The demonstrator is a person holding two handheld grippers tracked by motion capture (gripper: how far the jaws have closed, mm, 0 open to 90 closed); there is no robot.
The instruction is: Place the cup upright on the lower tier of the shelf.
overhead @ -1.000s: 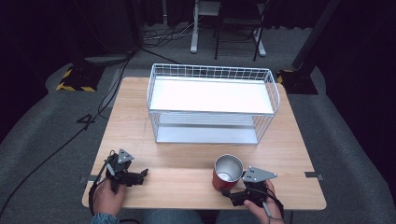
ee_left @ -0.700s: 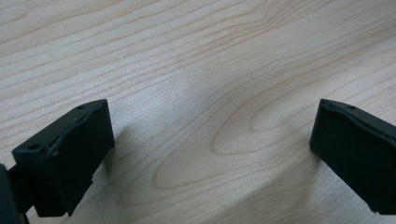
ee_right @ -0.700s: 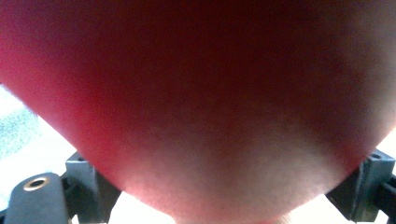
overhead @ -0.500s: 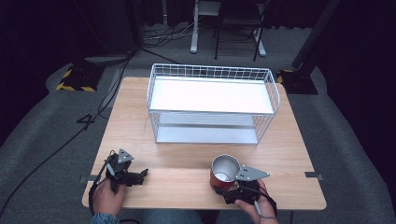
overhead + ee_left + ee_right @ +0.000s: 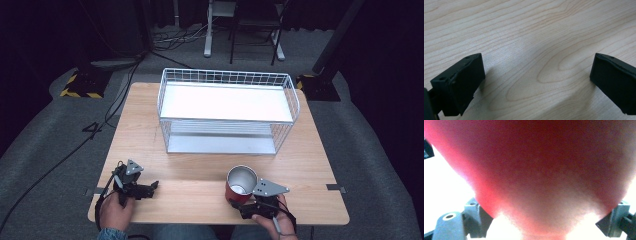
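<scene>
**Cup gripped at the table's near edge**

Cup (image 5: 241, 185), red outside and bare metal inside, now sits between the jaws of the right gripper (image 5: 248, 204), which have just been closing and now press on its wall; the right gripper view shows the red wall (image 5: 544, 175) swelling up close between both jaws. A second ago the cup stood a shade farther right with the gripper only coming up behind it; since then hand and cup have edged a little leftward together. To my eye that means the grasp is made and a lift or carry can follow, perhaps toward the wire basket (image 5: 227, 80) standing well apart at the far side of the table (image 5: 145, 125).

The cup looks tilted, its open mouth turned up and slightly toward the basket, so its long axis leans away from the person rather than standing plumb.

The left gripper (image 5: 150, 186) rests near the table's left front corner, jaws wide apart over bare wood with nothing between them, just as it lay a second ago.
</scene>
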